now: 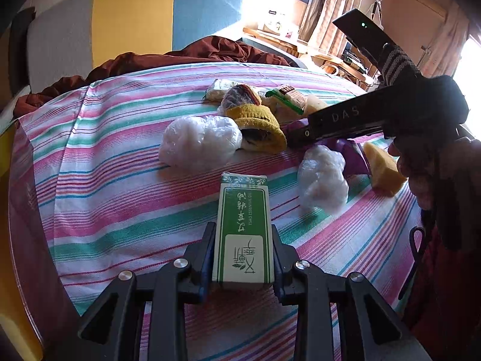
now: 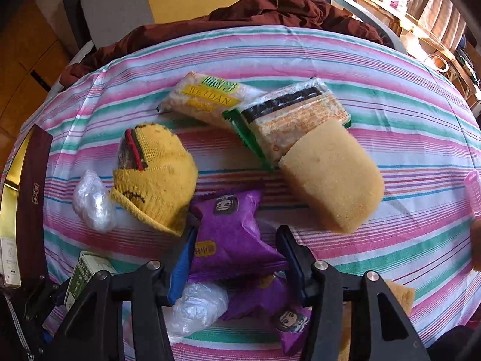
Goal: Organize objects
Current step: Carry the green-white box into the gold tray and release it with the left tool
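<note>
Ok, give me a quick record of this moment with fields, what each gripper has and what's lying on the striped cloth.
surface: striped cloth over a table
left gripper: shut on the green and white box, which lies flat on the cloth
right gripper: astride a purple snack packet, fingers at its sides
second purple packet: under the right gripper
other items: yellow sock, yellow sponge, two cracker packs, crumpled clear plastic bags
beyond table: dark red fabric
</note>
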The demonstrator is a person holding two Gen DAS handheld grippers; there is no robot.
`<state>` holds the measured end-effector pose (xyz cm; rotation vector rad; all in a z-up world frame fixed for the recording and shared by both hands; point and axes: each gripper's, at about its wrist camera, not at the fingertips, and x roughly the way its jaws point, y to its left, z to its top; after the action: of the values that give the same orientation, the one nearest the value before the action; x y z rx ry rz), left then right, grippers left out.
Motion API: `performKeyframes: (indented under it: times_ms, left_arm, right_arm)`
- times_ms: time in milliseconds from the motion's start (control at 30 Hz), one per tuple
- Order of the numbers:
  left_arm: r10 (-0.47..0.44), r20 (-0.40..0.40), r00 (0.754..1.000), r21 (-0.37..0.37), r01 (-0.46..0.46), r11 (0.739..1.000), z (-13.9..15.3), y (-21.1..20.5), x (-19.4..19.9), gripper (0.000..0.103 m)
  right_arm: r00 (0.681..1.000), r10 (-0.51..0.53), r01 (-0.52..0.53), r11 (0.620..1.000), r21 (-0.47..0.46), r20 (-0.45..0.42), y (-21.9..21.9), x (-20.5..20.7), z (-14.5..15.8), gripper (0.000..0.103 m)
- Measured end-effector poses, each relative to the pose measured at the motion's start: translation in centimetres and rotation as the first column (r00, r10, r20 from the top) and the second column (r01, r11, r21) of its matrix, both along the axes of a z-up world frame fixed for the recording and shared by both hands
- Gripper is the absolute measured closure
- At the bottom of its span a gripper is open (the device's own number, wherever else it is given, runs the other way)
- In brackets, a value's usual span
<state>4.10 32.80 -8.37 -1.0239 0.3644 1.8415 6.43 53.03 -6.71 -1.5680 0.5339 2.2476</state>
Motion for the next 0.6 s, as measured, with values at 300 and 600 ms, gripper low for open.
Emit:
performKeyframes:
  times_ms: [300,600]
  left_arm:
    - [0.005,0.007,1.0,-0.005,-0.005,1.0,0.03,0.28,-0.34,0.07]
    - [0.045,0.037,0.998,-0.007,-0.045,0.999,0.87,-0.56,-0.42,0.072]
  right_arm:
    - [1.0,0.004,-0.004,1.0,0.013,0.0,-0.02,0.23,0.21,0.049]
    - [1.0,0.028,-0.029,0.998,0.048,0.011,-0.01,0.49,0.28,0.049]
